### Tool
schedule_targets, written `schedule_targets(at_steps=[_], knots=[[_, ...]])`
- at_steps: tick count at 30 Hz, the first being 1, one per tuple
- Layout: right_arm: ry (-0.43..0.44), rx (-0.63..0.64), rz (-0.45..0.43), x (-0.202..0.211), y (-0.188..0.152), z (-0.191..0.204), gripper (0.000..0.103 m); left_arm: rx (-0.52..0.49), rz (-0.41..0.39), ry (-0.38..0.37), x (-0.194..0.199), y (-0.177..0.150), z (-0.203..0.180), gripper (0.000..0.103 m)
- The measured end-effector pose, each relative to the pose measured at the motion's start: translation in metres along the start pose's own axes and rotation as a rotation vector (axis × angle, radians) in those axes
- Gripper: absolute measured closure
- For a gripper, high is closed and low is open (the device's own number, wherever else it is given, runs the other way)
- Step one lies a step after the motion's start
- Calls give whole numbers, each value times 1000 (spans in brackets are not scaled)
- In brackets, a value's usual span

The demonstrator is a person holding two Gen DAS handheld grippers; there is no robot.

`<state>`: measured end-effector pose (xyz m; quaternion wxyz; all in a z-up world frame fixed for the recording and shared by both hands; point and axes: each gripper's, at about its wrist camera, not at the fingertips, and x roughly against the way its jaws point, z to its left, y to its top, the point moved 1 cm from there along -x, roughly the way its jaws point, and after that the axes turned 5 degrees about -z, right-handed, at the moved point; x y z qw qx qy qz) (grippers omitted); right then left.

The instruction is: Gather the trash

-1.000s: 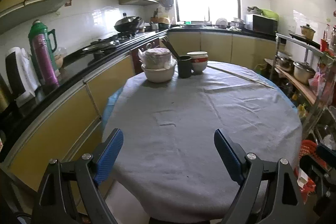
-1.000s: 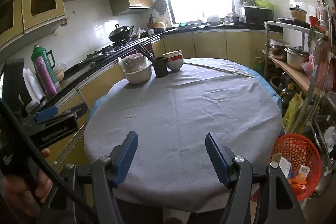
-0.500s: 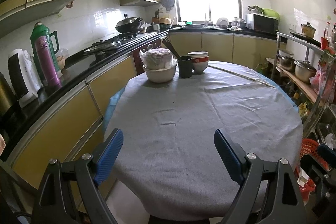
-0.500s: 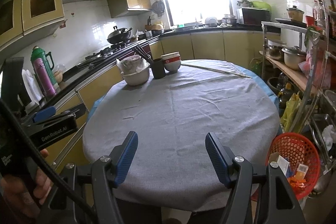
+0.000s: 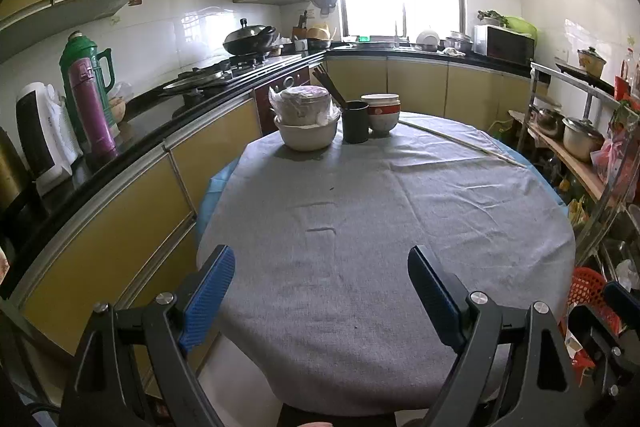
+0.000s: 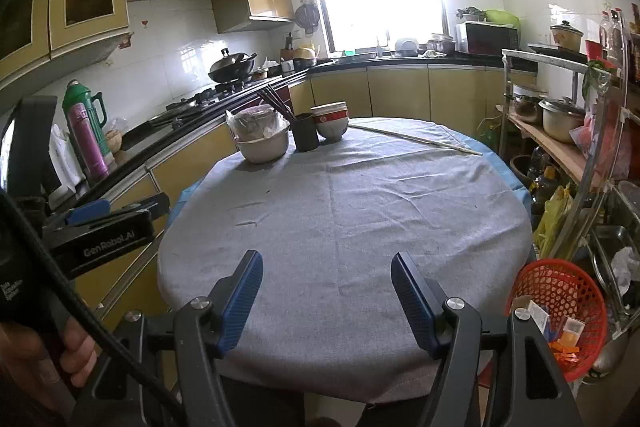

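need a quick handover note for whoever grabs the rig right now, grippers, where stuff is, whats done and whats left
Left gripper: open, holding nothing, over the near edge of the table.
Right gripper: open, holding nothing, also over the near edge.
Red basket: beside the table on the right, already holding small packets and scraps.
Tabletop: grey cloth; at the far end a covered bowl, a dark cup with chopsticks and stacked bowls; a thin stick lies far right.
Done: no loose trash visible on the cloth.
Left: possibly the stick; otherwise the job looks finished.
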<state>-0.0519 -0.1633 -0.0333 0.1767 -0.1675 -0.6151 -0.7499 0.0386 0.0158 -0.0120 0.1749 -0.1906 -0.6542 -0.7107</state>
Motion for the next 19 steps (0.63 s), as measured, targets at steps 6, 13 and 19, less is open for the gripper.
schedule_targets(at_steps=[6,13,19], knots=[[3,3,2,-1,0,1,32,-2,6,-4,-1,-1,-1,14],[14,18,10,-16,5,2,32,-7,17,-7,-5,-2,-1,14],[4,8,55,-55,9,-12,32,21,42,-69,-23,-3,3,14]])
